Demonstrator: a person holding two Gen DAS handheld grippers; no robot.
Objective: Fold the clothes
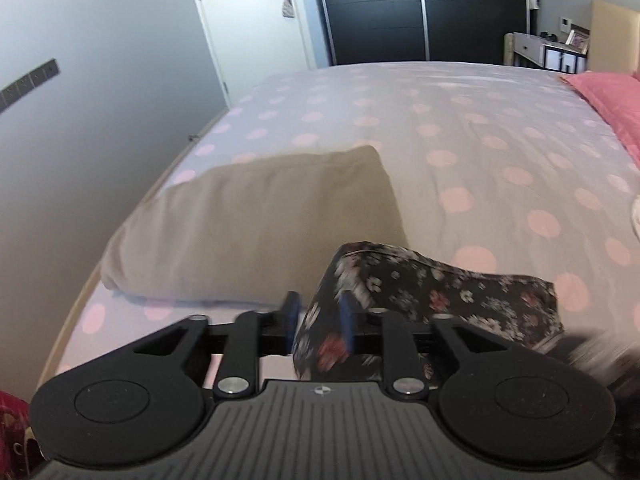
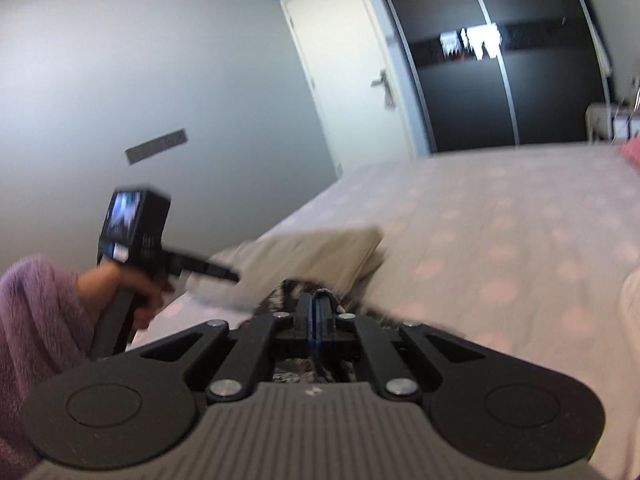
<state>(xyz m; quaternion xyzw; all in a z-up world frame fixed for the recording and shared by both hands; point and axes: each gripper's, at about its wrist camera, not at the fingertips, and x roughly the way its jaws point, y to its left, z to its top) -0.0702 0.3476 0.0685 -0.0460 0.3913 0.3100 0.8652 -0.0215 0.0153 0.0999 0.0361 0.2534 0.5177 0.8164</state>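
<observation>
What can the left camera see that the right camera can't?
Only the left wrist view shows the pink pillow at the head of the bed, and the left hand-held gripper holding a spread of floral cloth. Only the right wrist view shows a hand in a purple fuzzy sleeve, and the right hand-held gripper, shut on that cloth. Both show the folded beige garment, the polka-dot bedsheet, the white door and the dark wardrobe.

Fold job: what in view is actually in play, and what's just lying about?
In play:
- floral garment, held up off the bed
- left gripper
- right gripper

Lying about:
- folded beige cloth on the bed
- polka-dot sheet
- pink pillow
- white door
</observation>
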